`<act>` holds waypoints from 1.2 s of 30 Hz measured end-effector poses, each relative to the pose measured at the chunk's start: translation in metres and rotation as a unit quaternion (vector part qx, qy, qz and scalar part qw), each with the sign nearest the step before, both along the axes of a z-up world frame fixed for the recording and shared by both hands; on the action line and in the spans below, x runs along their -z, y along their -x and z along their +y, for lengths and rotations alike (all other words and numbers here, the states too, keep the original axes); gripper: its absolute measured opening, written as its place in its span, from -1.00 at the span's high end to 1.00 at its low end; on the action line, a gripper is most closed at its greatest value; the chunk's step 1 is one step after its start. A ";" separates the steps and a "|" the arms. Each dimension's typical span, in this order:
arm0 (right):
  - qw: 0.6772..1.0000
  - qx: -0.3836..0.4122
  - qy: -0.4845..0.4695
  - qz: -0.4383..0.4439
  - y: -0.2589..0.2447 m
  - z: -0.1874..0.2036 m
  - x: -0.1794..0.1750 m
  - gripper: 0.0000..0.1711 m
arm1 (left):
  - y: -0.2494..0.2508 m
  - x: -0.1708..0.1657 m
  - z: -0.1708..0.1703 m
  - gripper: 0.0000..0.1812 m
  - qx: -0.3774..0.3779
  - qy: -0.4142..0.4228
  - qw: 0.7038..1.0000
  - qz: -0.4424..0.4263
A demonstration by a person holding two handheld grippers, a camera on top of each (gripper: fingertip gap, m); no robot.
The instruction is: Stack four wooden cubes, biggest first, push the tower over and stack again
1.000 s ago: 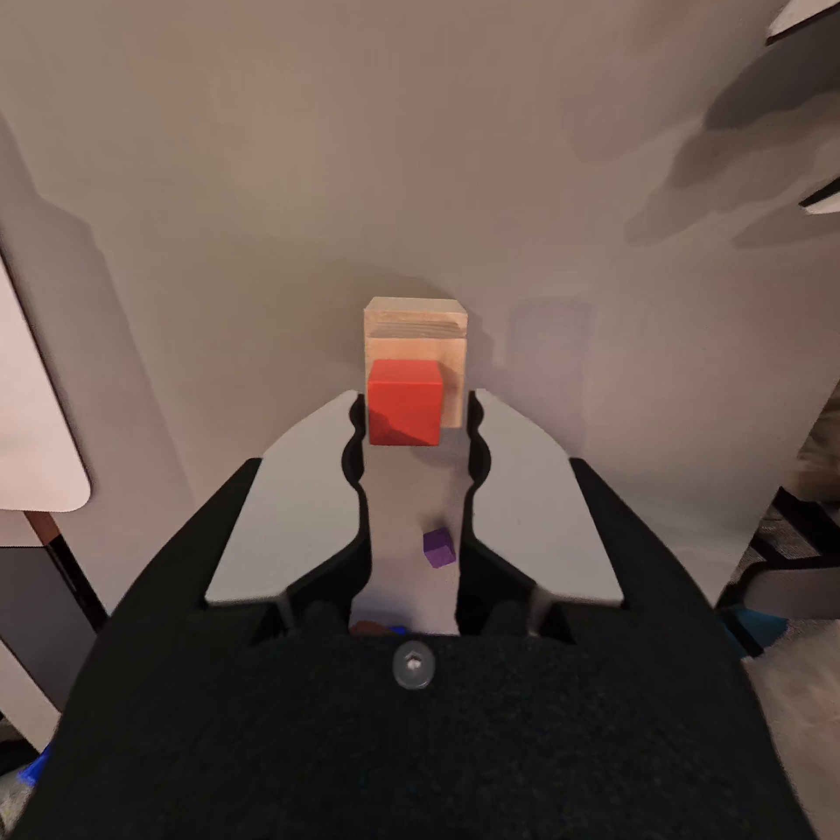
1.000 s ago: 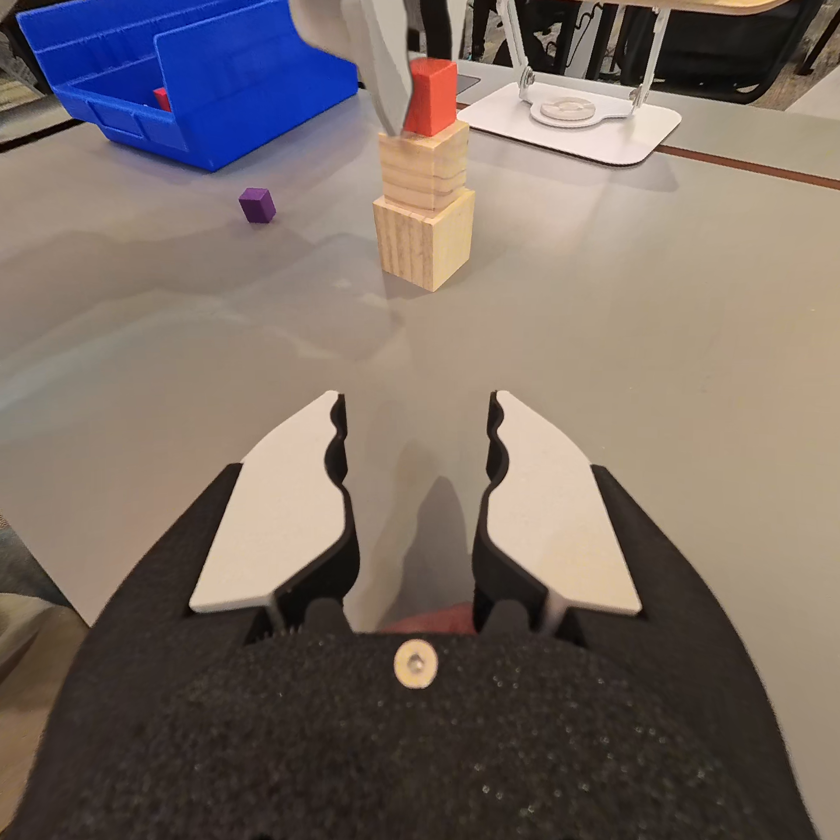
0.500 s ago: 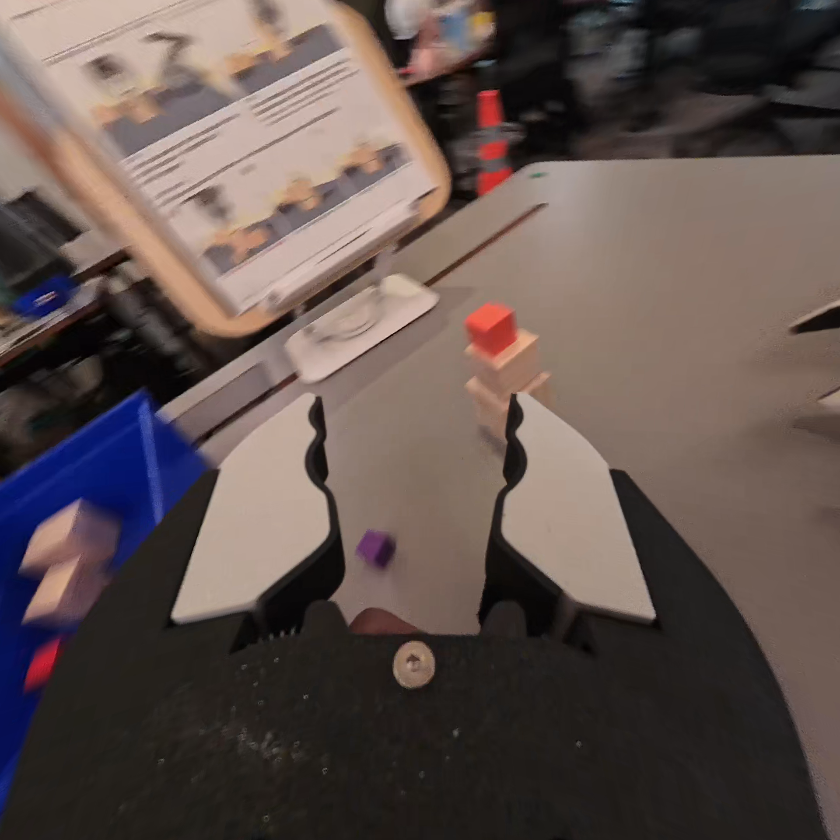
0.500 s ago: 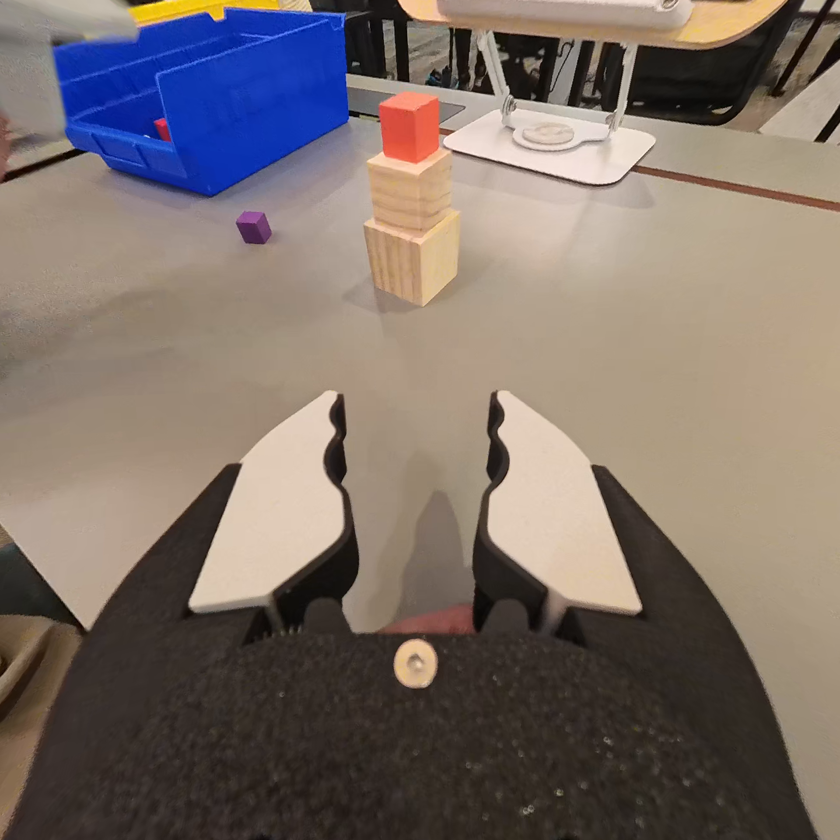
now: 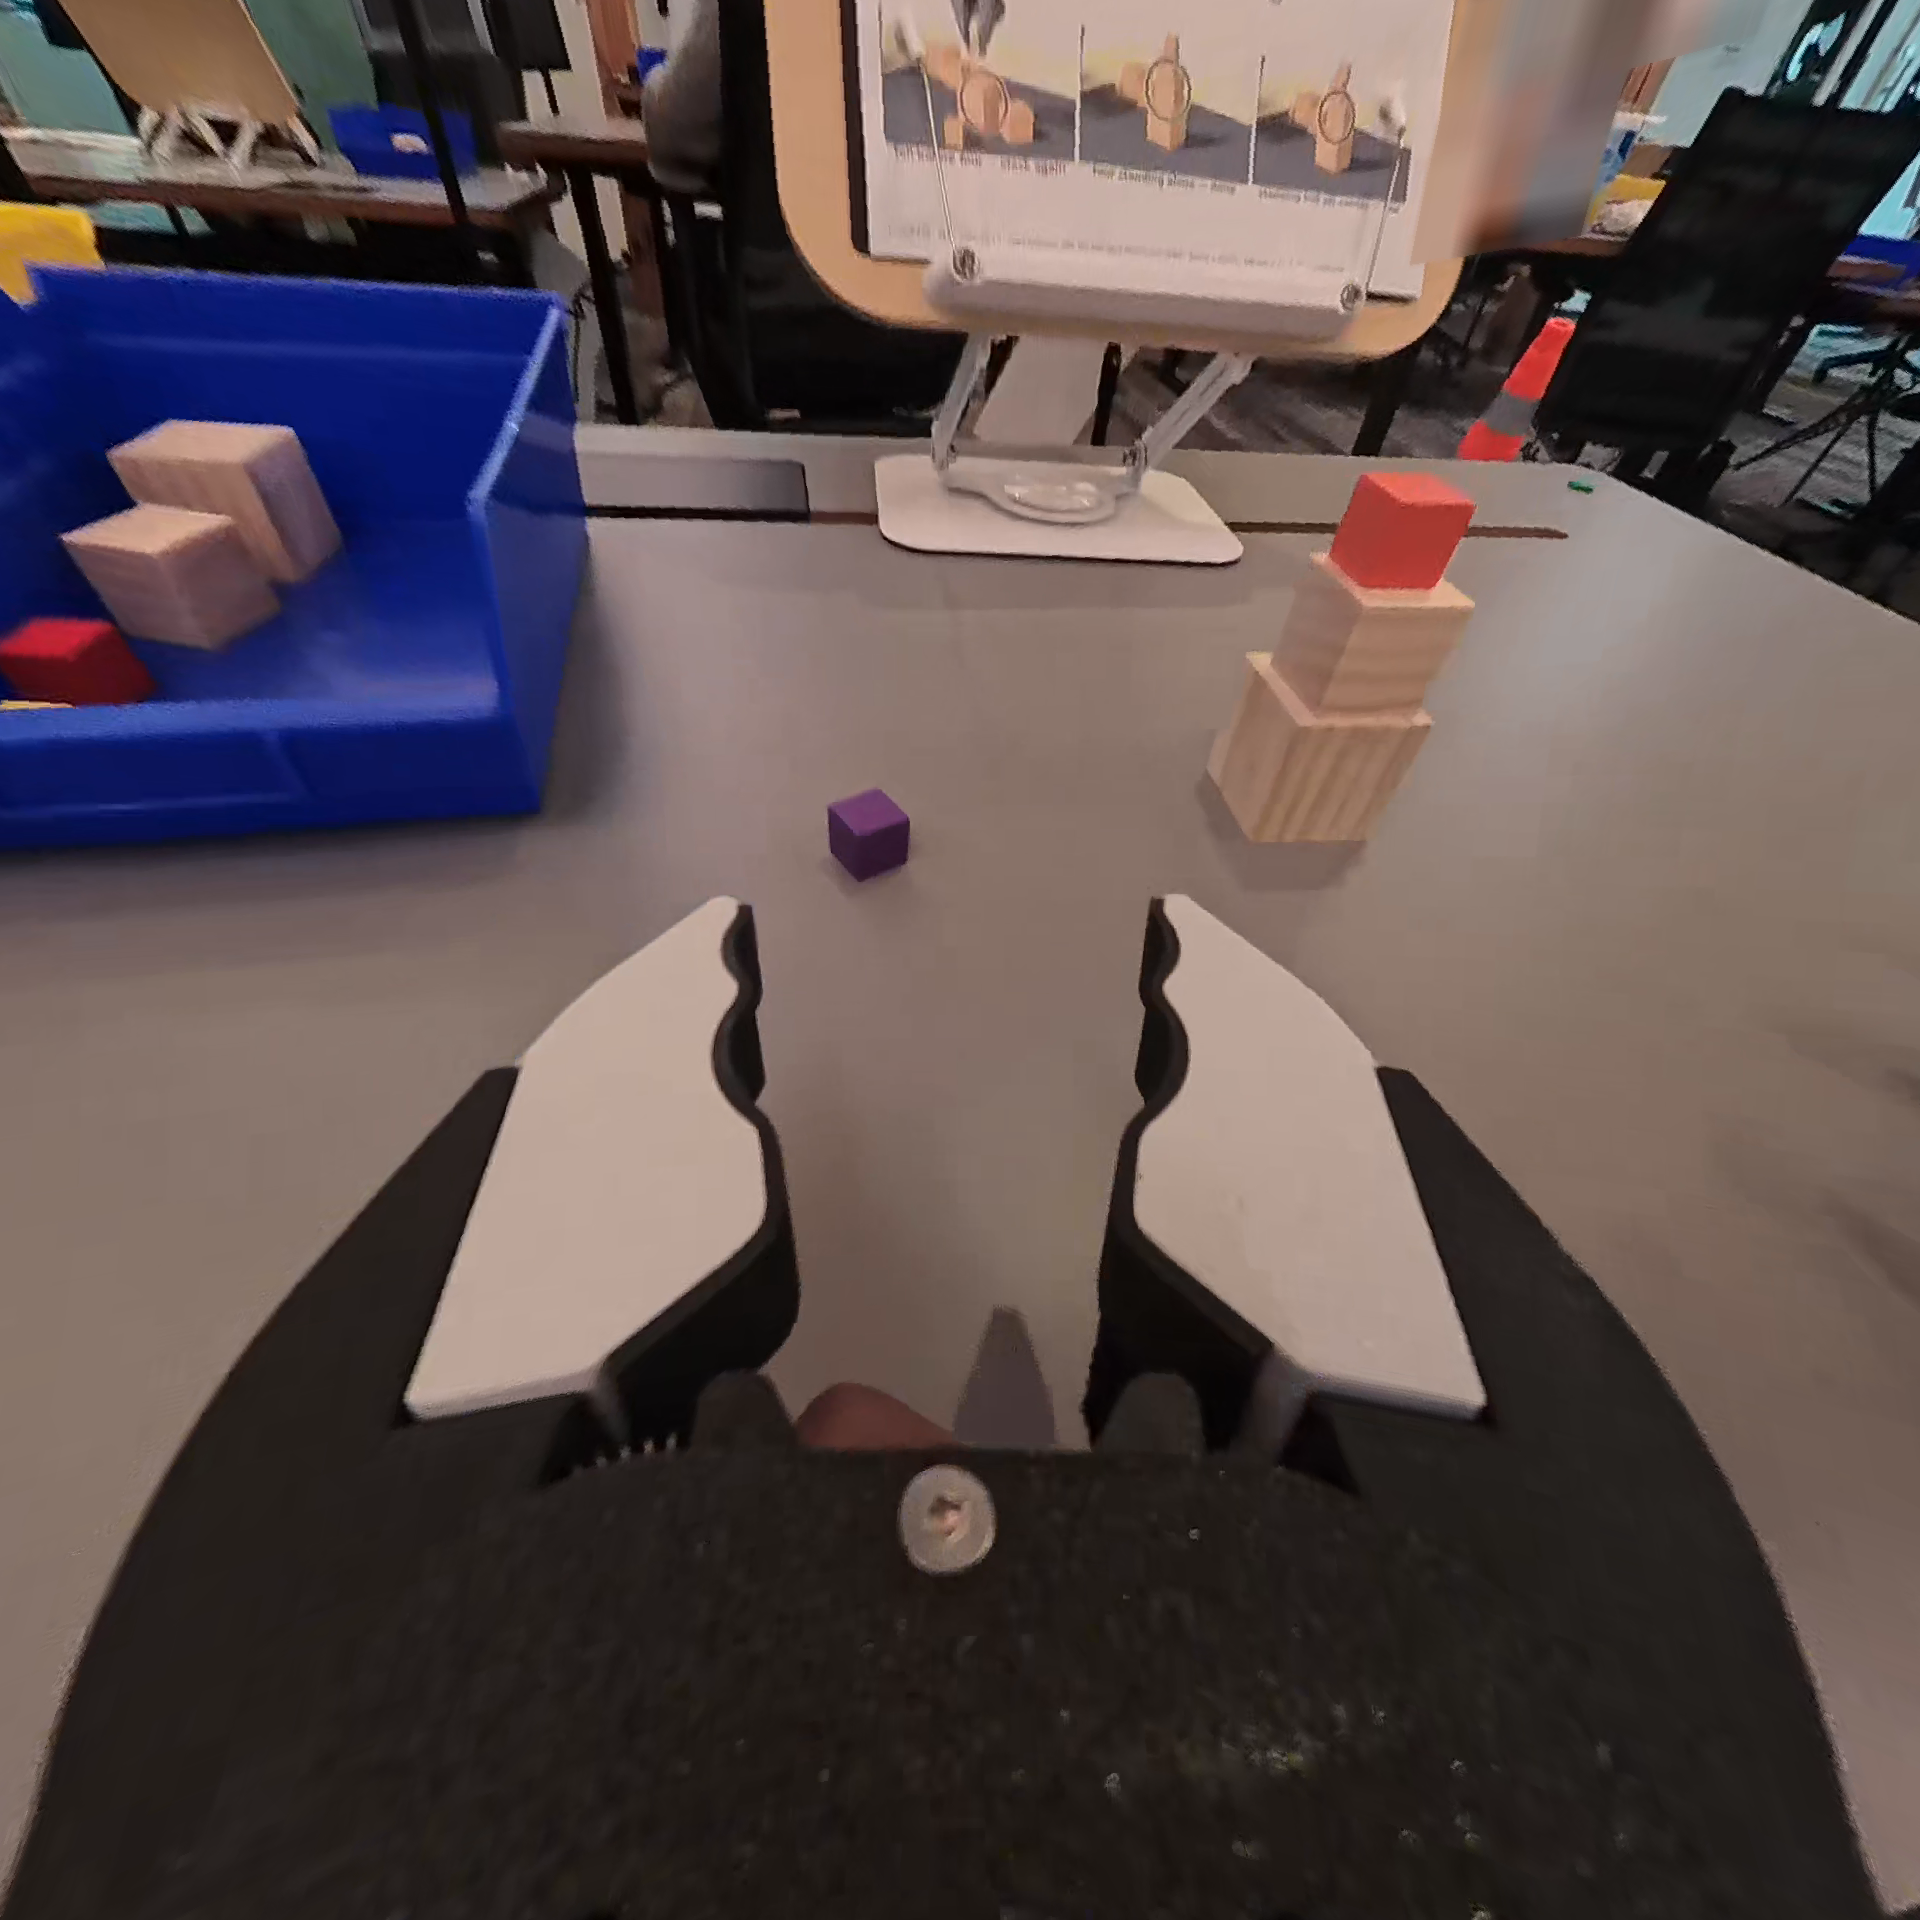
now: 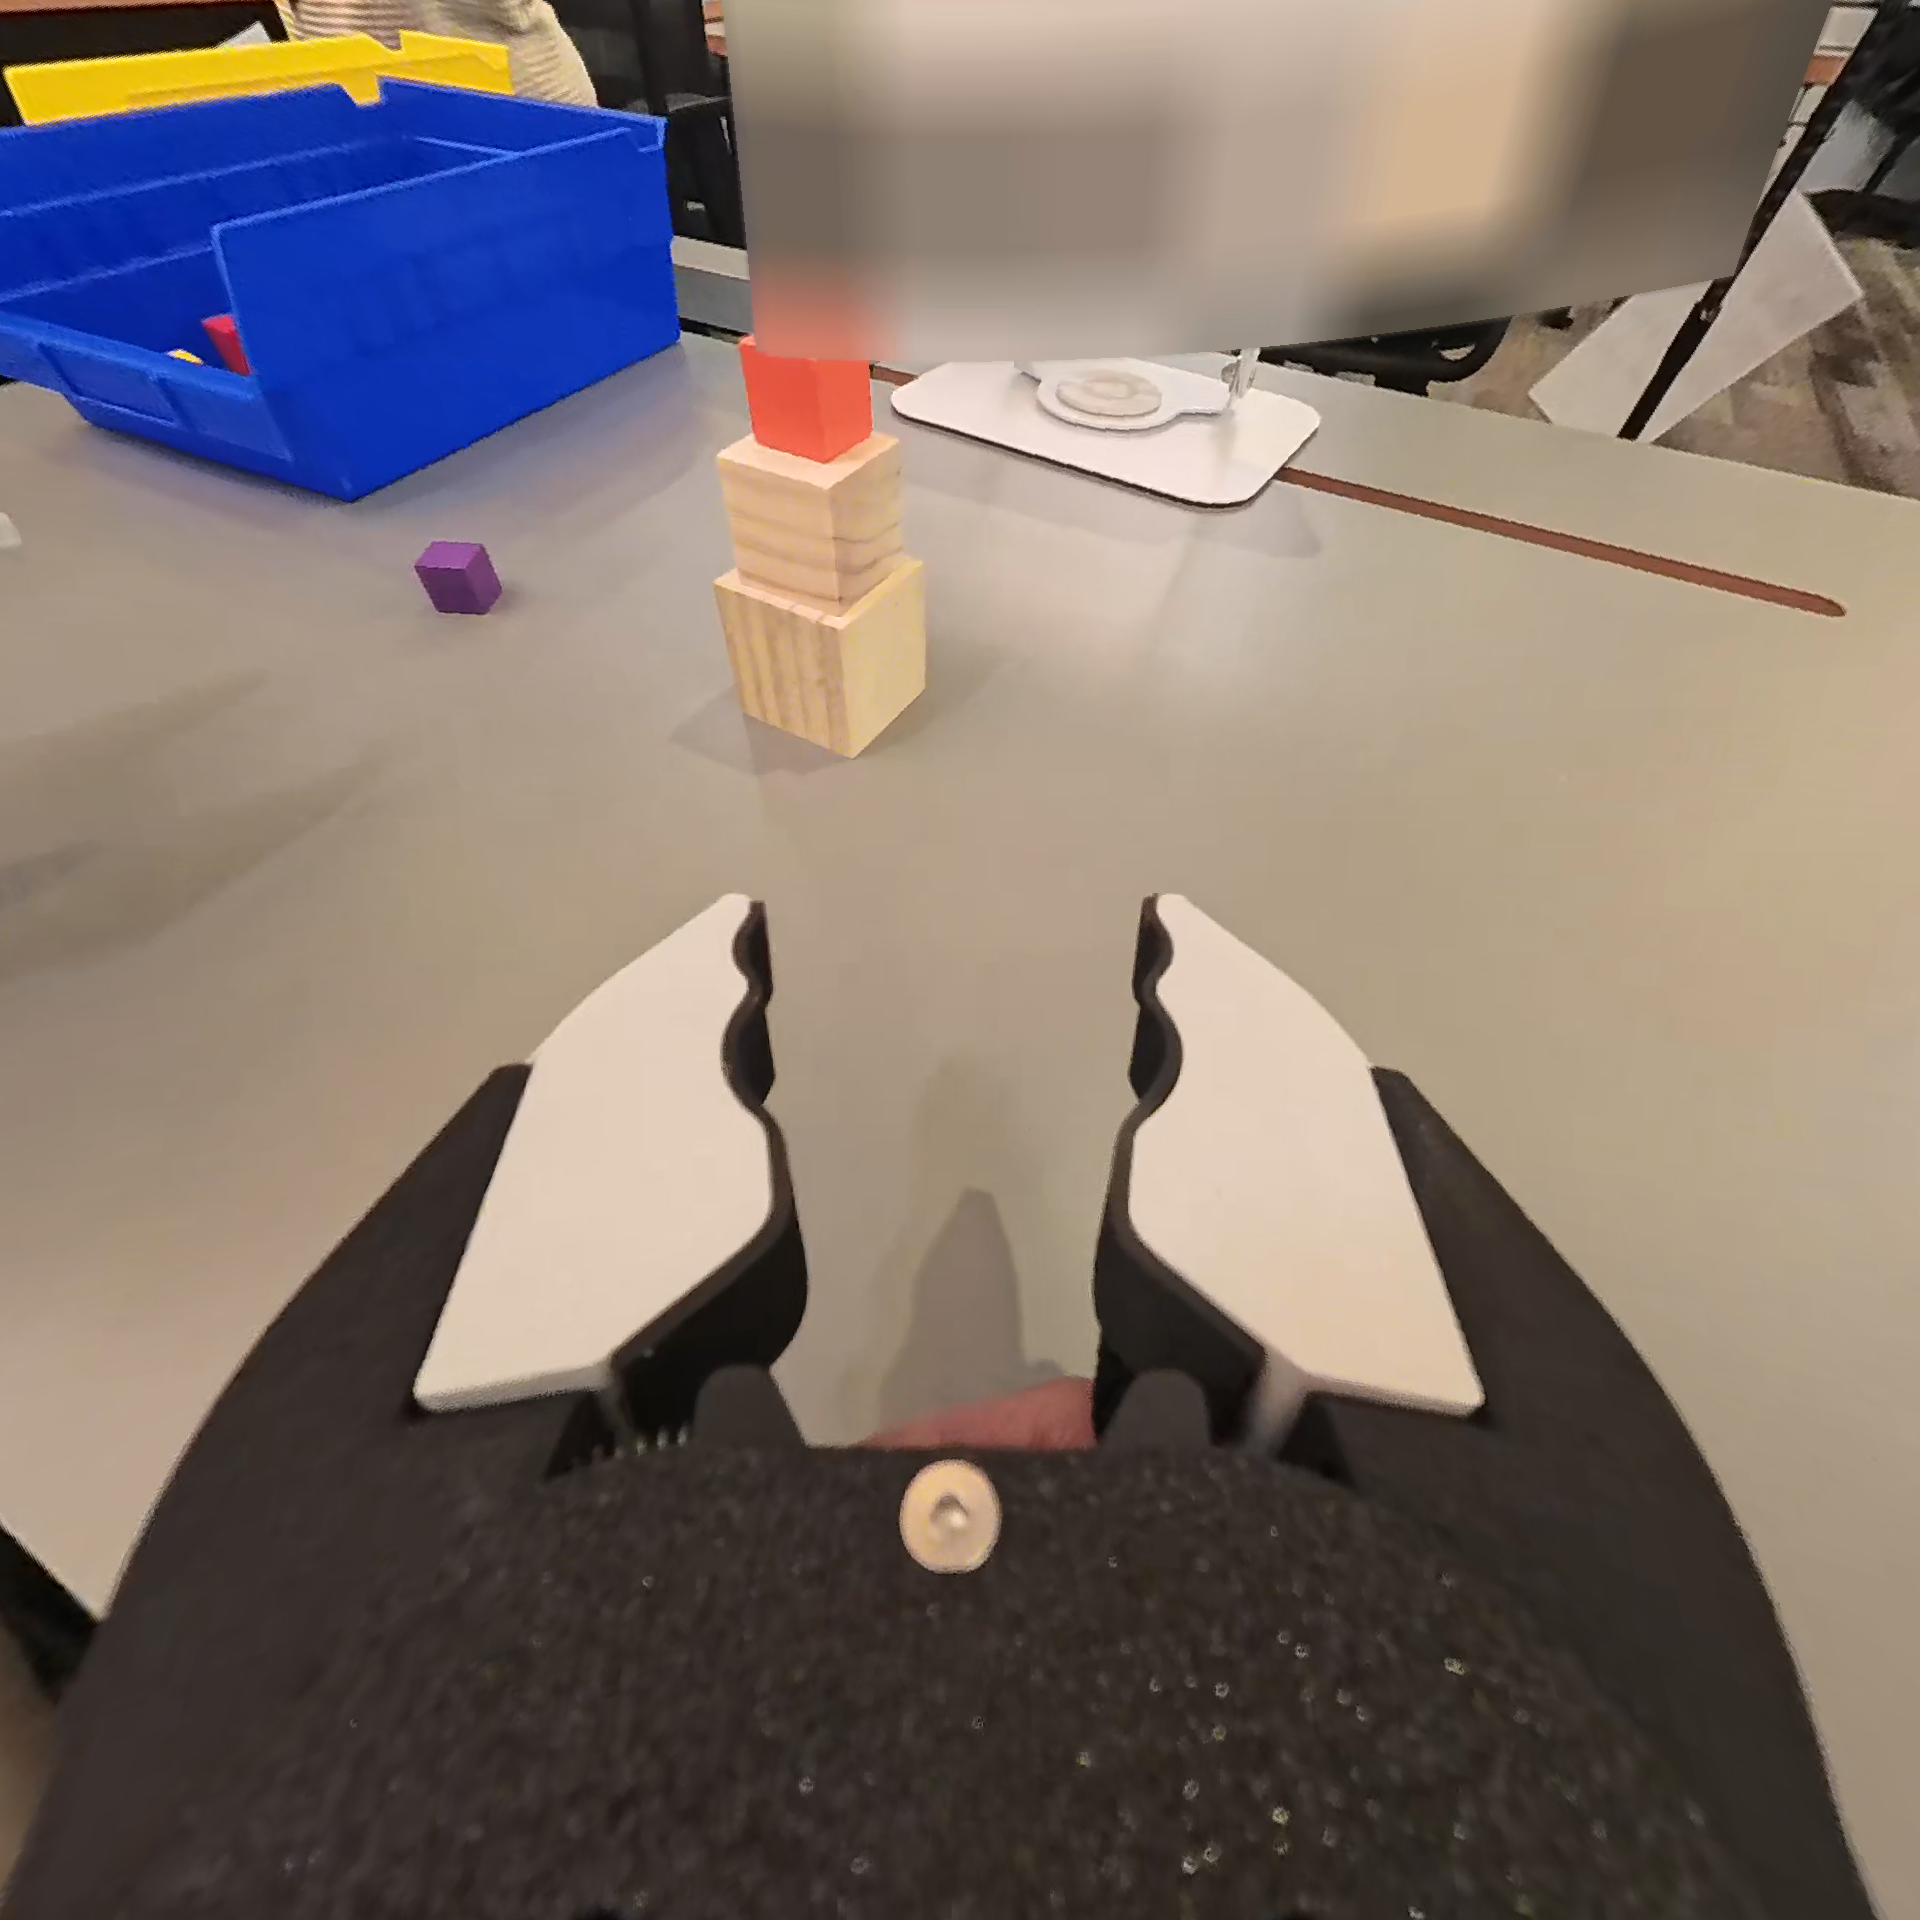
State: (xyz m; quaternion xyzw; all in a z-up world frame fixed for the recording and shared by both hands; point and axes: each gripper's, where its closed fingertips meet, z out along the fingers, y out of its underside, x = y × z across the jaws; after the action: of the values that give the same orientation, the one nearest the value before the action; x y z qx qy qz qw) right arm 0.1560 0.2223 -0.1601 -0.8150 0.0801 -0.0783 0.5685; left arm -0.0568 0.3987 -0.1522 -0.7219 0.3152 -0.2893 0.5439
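Observation:
A tower of three cubes stands on the grey table: a large pale wooden cube (image 5: 1311, 767) at the bottom, a smaller wooden cube (image 5: 1371, 646) on it, and a red cube (image 5: 1401, 542) on top. The same tower shows in the right wrist view, with bottom cube (image 6: 826, 665), middle cube (image 6: 810, 514) and red cube (image 6: 808, 400). A small purple cube (image 5: 868, 833) lies alone on the table, left of the tower (image 6: 458, 578). My left gripper (image 5: 948, 914) is open and empty, just short of the purple cube. My right gripper (image 6: 951, 909) is open and empty, short of the tower.
A blue bin (image 5: 499, 582) at the left holds two wooden cubes (image 5: 223, 494) and a red cube (image 5: 73, 660); it also shows in the right wrist view (image 6: 436, 312). A stand with an instruction sheet (image 5: 1060, 509) is at the table's far side (image 6: 1112, 416).
My left gripper let go of the red cube on top of the tower, drew back and swung left; it now faces the purple cube. My right gripper moved slightly closer to the tower.

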 end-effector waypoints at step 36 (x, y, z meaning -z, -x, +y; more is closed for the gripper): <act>0.999 -0.036 0.012 0.019 0.014 0.000 0.007 0.28 | -0.066 0.080 0.086 0.43 0.407 0.041 0.729 0.548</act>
State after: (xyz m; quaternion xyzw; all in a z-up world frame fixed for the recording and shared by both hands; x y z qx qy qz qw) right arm 0.1421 0.2227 -0.1667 -0.8257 0.0607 -0.0432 0.5592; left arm 0.0097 0.4848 -0.2322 -0.5788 0.8103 -0.0492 0.0767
